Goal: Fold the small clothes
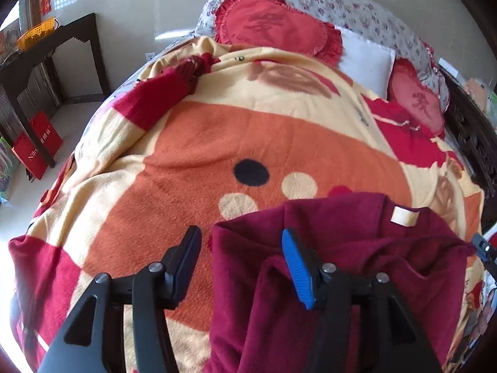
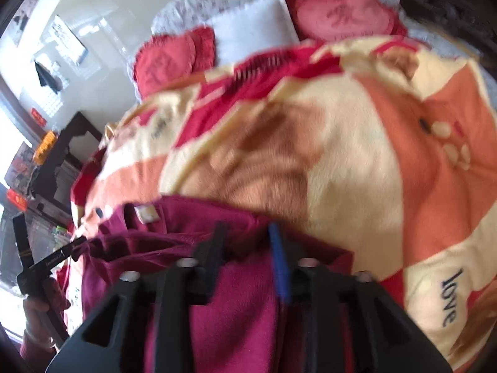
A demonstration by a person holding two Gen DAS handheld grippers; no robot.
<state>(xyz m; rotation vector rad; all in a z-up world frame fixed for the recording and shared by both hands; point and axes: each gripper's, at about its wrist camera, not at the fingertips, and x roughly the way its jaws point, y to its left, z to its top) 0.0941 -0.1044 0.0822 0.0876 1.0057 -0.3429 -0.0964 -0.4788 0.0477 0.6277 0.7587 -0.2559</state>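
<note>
A maroon fleece garment (image 1: 341, 248) with a cream label (image 1: 403, 216) lies on the blanket-covered bed; it also shows in the right wrist view (image 2: 217, 279). My left gripper (image 1: 242, 248) is open, its jaws wide apart over the garment's left edge, the blue pad (image 1: 298, 267) above the cloth. My right gripper (image 2: 248, 242) has its fingers a short way apart over the garment's edge; the view is blurred and I cannot tell whether it pinches cloth. The right gripper's tip shows in the left wrist view (image 1: 484, 248); the left gripper shows at the left in the right wrist view (image 2: 56, 258).
An orange, cream and red blanket (image 1: 248, 130) covers the bed. Red heart pillows (image 1: 273, 28) and a white pillow (image 1: 366, 62) lie at the head. A dark wooden table (image 1: 40, 71) with a yellow basket stands left; red bags (image 1: 37, 146) lean below it.
</note>
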